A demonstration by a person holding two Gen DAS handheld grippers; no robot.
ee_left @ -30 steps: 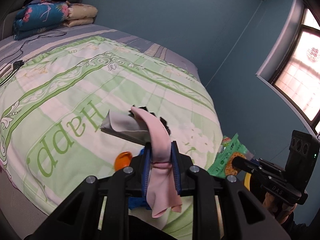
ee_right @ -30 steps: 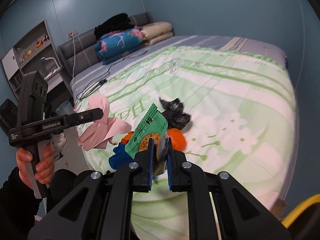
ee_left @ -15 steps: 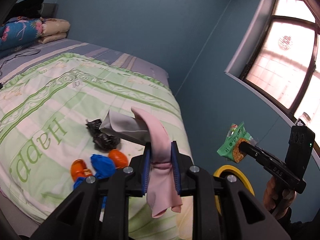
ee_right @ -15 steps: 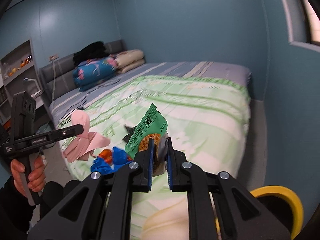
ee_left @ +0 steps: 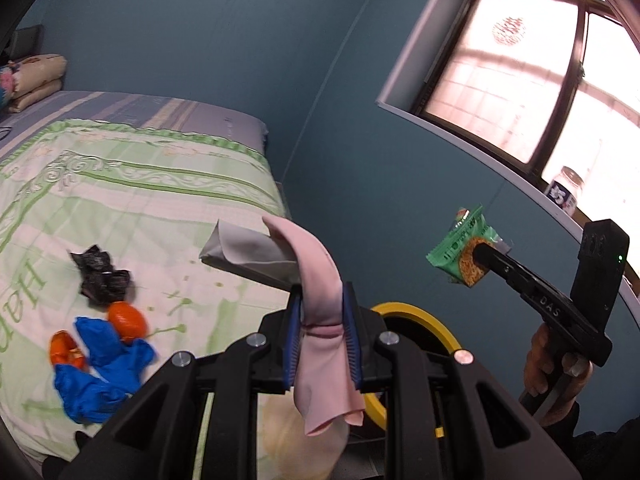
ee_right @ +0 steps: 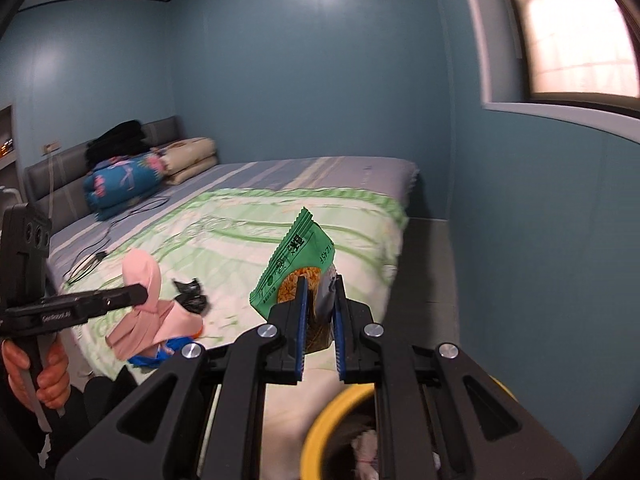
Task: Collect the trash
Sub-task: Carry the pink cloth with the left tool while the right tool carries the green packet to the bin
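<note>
Beside the bed (ee_left: 132,184), left jaws pinch a limp pink cloth (ee_left: 320,304), right jaws a green snack packet (ee_right: 296,276).

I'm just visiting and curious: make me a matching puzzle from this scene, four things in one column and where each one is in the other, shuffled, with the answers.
Things:
1. pink cloth
2. green snack packet
3. blue glove
4. yellow-rimmed bin

Places:
A. lying on the bed
B. on the floor beside the bed
C. clamped in the left gripper
D. clamped in the right gripper

Pairs: 1-C, 2-D, 3-A, 4-B
</note>
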